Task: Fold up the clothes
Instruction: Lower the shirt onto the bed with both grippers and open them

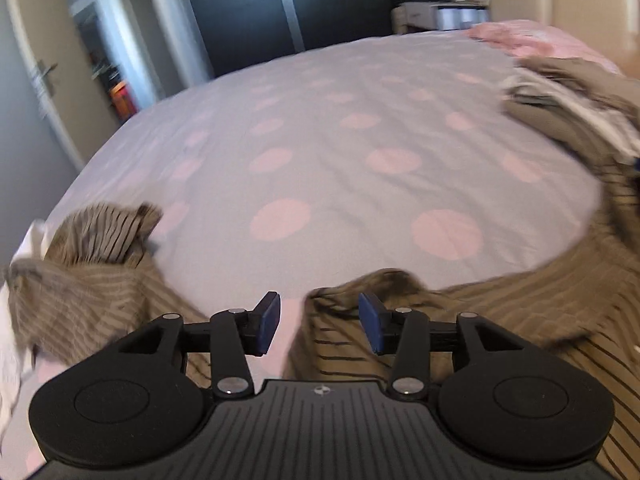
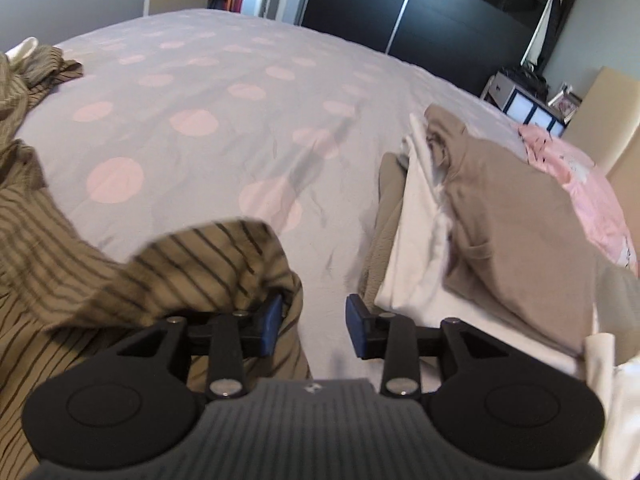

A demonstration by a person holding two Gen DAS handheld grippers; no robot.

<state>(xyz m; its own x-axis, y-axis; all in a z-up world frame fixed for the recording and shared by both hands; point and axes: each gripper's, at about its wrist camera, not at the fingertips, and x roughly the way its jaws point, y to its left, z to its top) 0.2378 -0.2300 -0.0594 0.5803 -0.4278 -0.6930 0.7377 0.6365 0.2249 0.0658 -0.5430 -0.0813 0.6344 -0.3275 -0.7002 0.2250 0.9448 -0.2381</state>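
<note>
The left tongs (image 1: pixel 319 325) stand apart over a brown striped garment (image 1: pixel 500 312) (blurred) on the polka-dot bedspread (image 1: pixel 320 140).

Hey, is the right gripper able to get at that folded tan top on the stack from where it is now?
Probably yes. The right gripper is open with nothing between its pads, and the folded tan top lies uncovered on top of the stack just to its right. The striped shirt bunches on the other side, out of the way.

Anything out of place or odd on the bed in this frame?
Nothing damaged or spilled. The striped brown shirt lies rumpled along the near edge of the dotted duvet, unfolded, one bunched end off to the left. The folded pile sits a little uneven. Both grippers, left and right, are open, holding nothing.
</note>
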